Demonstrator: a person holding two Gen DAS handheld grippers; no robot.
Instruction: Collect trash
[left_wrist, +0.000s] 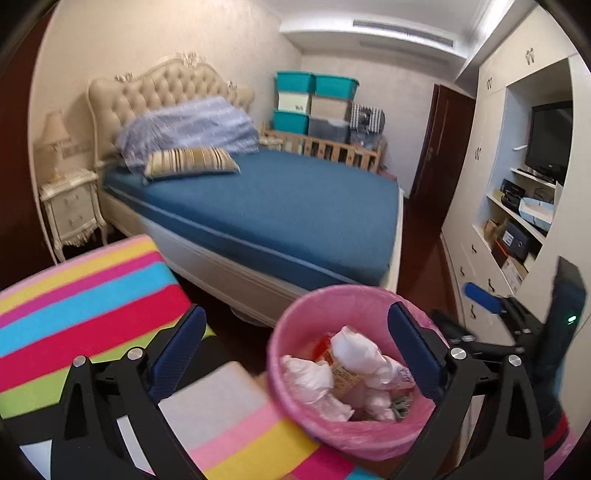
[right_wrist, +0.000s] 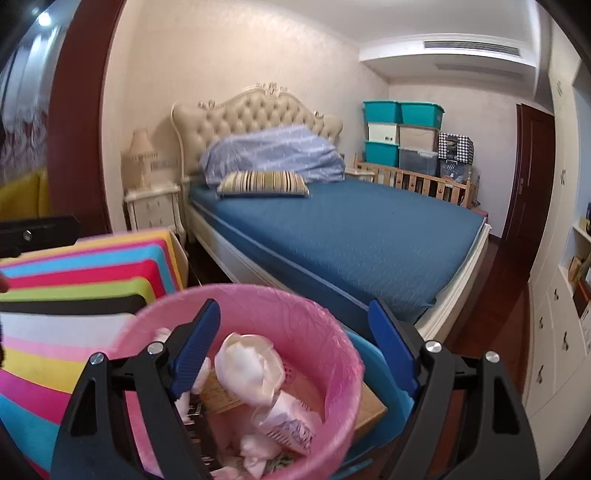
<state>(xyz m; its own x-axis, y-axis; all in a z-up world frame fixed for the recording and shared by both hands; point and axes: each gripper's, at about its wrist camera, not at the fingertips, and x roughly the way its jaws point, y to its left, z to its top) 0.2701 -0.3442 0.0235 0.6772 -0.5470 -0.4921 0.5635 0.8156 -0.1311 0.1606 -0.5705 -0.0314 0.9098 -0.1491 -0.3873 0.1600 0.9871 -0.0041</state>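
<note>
Left wrist view: the left gripper (left_wrist: 295, 354) has its blue-padded jaws spread wide with nothing between them. It hangs above a round bin lined with a thin pink plastic bag (left_wrist: 373, 439). The bin stands just beside a rainbow-striped padded surface (left_wrist: 92, 295), at its right-hand edge. Inside the bin lie crumpled white tissues and wrappers (left_wrist: 351, 354), piled toward the middle. The right gripper (left_wrist: 498, 306) shows at the right edge; I cannot tell its opening from here. Behind is a bed with a blue quilted mattress cover (left_wrist: 280, 206).

Right wrist view: the right gripper (right_wrist: 295, 343) also stands wide apart and empty, its left finger (right_wrist: 192, 350) over the pink-lined bin (right_wrist: 332, 369). Crumpled white trash (right_wrist: 247, 365) fills the bin. The striped surface (right_wrist: 55, 354) lies to its left, and a blue plastic stool edge (right_wrist: 373, 373) touches it on the right
</note>
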